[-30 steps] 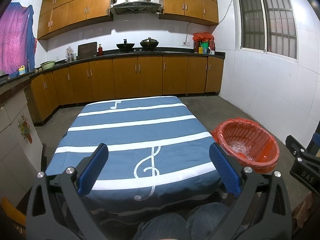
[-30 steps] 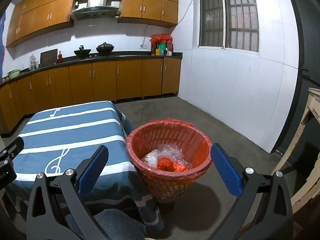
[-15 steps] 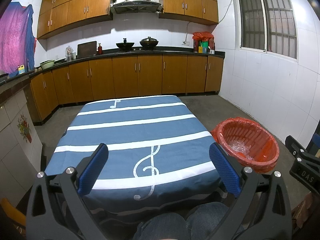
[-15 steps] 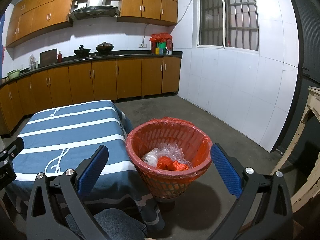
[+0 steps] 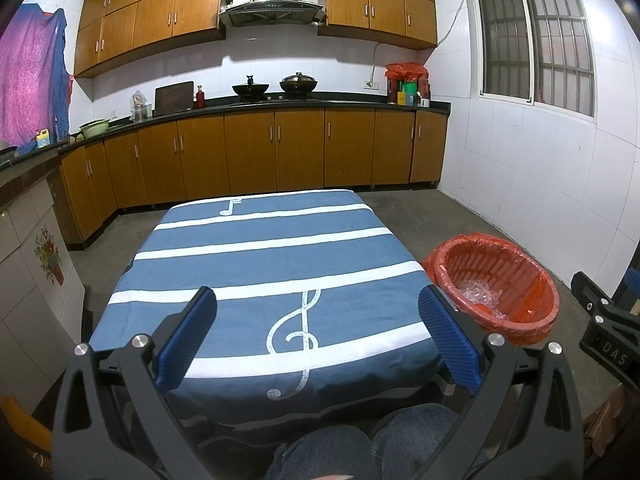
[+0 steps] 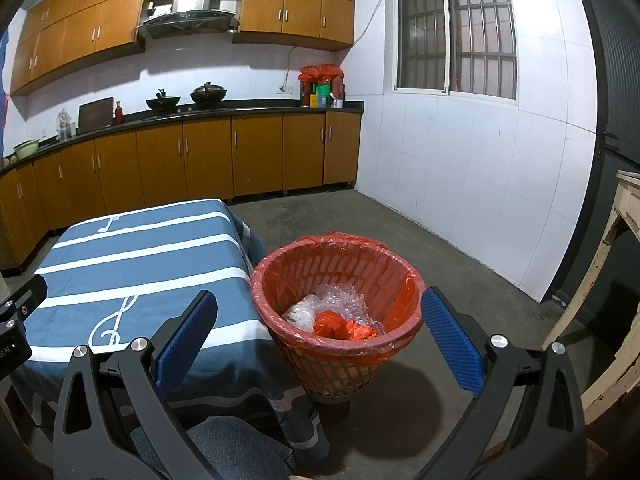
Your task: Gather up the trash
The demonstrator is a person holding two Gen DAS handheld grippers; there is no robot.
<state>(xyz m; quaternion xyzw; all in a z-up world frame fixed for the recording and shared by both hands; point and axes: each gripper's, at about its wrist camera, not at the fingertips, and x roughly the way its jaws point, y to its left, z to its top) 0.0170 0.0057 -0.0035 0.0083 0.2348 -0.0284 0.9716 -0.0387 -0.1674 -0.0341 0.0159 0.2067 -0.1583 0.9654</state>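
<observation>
An orange waste basket lined with an orange plastic bag stands on the floor right of the table. It holds clear bubble wrap, a whitish wad and a crumpled orange bag. The basket also shows in the left wrist view. My left gripper is open and empty above the near edge of the blue striped tablecloth. My right gripper is open and empty, held over the near side of the basket.
The table carries a blue cloth with white stripes and music notes. Wooden kitchen cabinets run along the back and left walls. A pale wooden frame stands at the right. The person's knees are at the bottom.
Both views have shifted very slightly; the basket and table sit a touch higher in the frames. Both grippers stay open and empty.
</observation>
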